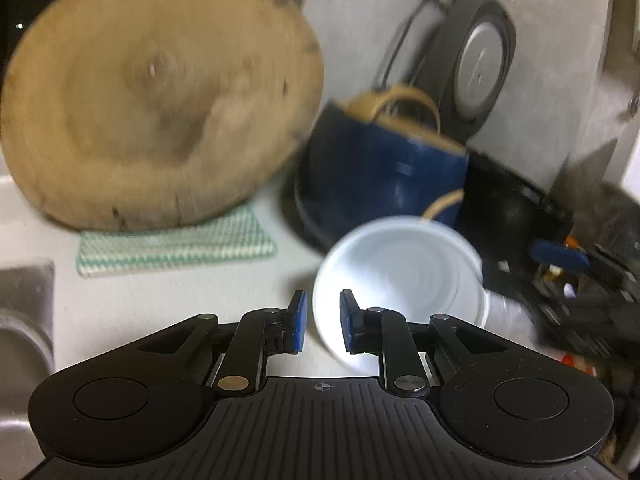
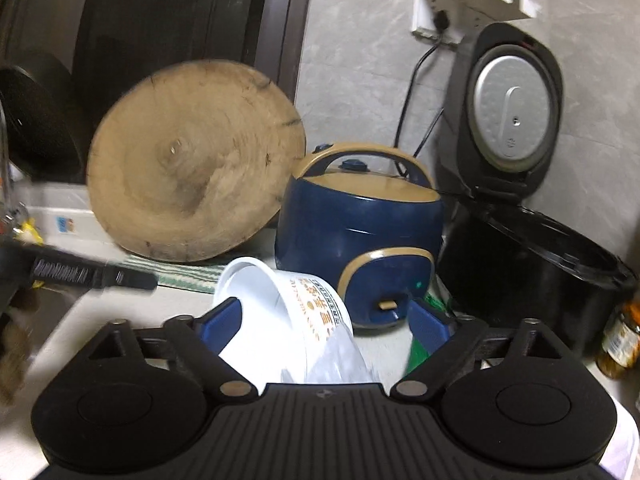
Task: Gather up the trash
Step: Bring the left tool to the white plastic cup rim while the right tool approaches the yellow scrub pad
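Here the white disposable bowl (image 2: 280, 320) is seen tipped on its side between the blue pads of the right gripper (image 2: 326, 320), mouth turned away to the left and printed wall facing up. The left pad lies against its rim while the right pad stands clear of its wall, so the jaws are wide and no firm clamp can be claimed; the bowl is probably straddled this way so that its broad body can be pinched across. In the left wrist view the same bowl (image 1: 404, 280) is looked into from the open end, and the left gripper (image 1: 322, 320) is held narrow, its jaws set either side of the near rim without visibly pressing it, presumably to steady or take the thin edge. The bowl sits low over the pale counter (image 1: 160, 312). Just behind it stands a blue rice cooker (image 2: 356, 220), and to the right a black cooker (image 2: 520, 264) is left with its lid raised. A round wooden chopping board (image 2: 192, 160) is propped upright on a green checked cloth (image 1: 176, 244), likely to dry.
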